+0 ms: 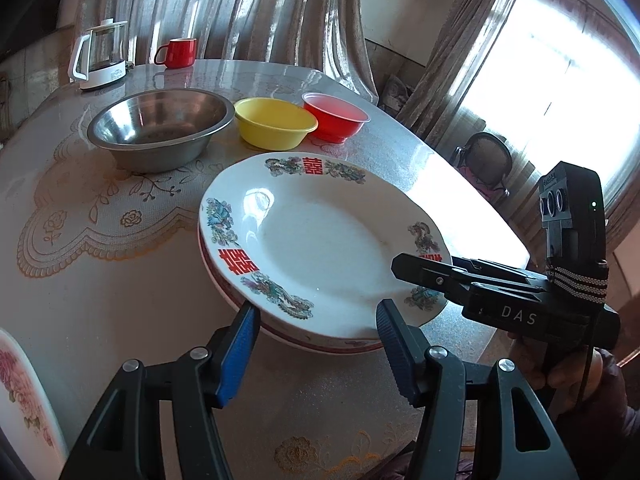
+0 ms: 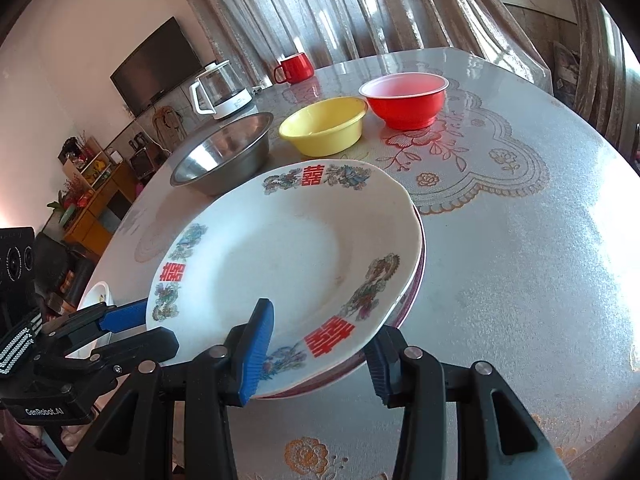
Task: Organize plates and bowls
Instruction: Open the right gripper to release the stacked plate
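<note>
The dragon-patterned plate [image 1: 320,240], stacked on another, is straddled at its near rim by both grippers' half-open fingers [image 2: 256,350], nothing pinched; centring it should be done gently.

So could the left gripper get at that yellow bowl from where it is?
Probably not directly: the stacked plates lie between the left gripper and the yellow bowl; it would need to lift over them.
</note>
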Motion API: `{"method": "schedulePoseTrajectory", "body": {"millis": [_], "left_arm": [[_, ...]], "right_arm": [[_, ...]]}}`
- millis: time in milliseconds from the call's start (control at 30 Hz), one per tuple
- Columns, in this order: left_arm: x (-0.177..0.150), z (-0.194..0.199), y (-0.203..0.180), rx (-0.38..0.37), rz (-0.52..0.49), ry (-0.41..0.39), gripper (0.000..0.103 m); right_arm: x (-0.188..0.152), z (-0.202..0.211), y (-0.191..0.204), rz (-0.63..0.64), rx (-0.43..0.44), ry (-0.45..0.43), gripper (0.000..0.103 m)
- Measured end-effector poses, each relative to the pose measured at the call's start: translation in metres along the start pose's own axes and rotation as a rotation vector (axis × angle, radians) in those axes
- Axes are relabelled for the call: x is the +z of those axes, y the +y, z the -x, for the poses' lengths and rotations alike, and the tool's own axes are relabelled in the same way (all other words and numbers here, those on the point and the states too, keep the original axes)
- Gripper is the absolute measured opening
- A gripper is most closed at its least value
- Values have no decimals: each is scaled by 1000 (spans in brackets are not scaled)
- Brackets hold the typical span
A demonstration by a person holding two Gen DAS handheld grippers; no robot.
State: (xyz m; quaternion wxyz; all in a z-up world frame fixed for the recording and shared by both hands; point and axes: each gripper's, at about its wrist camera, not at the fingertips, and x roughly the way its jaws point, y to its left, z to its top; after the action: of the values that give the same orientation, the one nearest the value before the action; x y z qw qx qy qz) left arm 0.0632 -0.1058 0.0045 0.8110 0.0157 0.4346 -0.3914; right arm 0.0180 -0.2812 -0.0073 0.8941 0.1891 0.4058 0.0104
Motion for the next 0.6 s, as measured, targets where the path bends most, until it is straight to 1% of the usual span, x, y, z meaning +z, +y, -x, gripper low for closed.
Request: {"method": "schedulePoseTrajectory", "body": {"millis": [67,133,233,300,400,500,567,600], "left_arm": [[-1,3,-2,-1,-7,-4,61],[-3,9,-7,-4,-38,-20,62],[-7,16,-15,-15,-79,-31,64],[-10,17,-16,-18,-88,-27,65],[-13,15,-8,-16,-55,-17,65],[-10,18,5,3,3,-34,65],[-5,20,15,14,57,-57,69],[-2,21,20,24,84,-70,74]], "right_arm": [[-1,0,1,3,-6,-2,44],[-1,1,1,-1,-5,-4,44],[-2,4,-2,-15,7,-7,44],[-2,6,-3,-21,21,-3,44],[-3,10,-5,-25,30,-4,44],[-2,15,-10,-44,26,-21,44],[1,17,-16,-63,14,-37,44],[4,18,-18,-67,5,-46,44]]}}
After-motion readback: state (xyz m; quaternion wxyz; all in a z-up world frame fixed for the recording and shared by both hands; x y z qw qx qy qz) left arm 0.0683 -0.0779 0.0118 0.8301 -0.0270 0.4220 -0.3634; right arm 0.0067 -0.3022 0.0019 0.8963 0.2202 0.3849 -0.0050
